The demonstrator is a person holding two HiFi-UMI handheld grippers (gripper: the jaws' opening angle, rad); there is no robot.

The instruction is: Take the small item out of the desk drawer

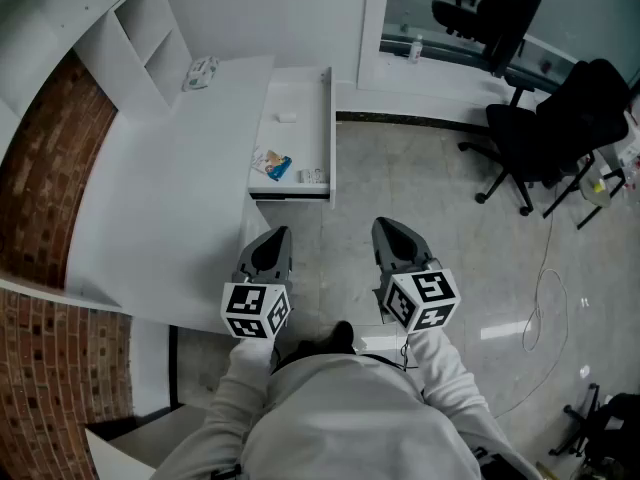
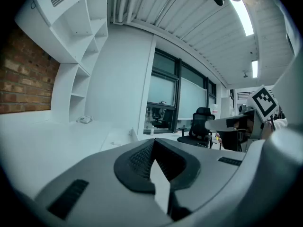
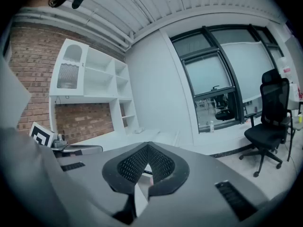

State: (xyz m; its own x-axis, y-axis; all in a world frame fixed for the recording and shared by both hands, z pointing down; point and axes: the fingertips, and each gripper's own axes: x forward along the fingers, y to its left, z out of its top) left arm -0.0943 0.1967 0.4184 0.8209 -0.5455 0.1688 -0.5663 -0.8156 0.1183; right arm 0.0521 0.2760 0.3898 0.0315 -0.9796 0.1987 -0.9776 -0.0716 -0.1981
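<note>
The white desk drawer (image 1: pixel 325 118) stands pulled open from the desk's (image 1: pixel 180 178) right side. In it lie a small white item (image 1: pixel 287 118) toward the back, a colourful packet (image 1: pixel 272 164) and a small striped item (image 1: pixel 312 176) near the front. My left gripper (image 1: pixel 274 238) and right gripper (image 1: pixel 393 232) hover close to my body, short of the drawer's near end, over the floor. Both are shut with nothing in them. In the left gripper view, the left gripper's (image 2: pixel 152 143) tips meet. In the right gripper view, the right gripper (image 3: pixel 147 146) is closed the same way.
A patterned pack (image 1: pixel 201 72) lies at the desk's far end below white wall shelves (image 1: pixel 150 28). Brick wall (image 1: pixel 40 168) runs along the left. A black office chair (image 1: pixel 560 128) stands at the right, and a thin cable (image 1: pixel 545 298) loops on the floor.
</note>
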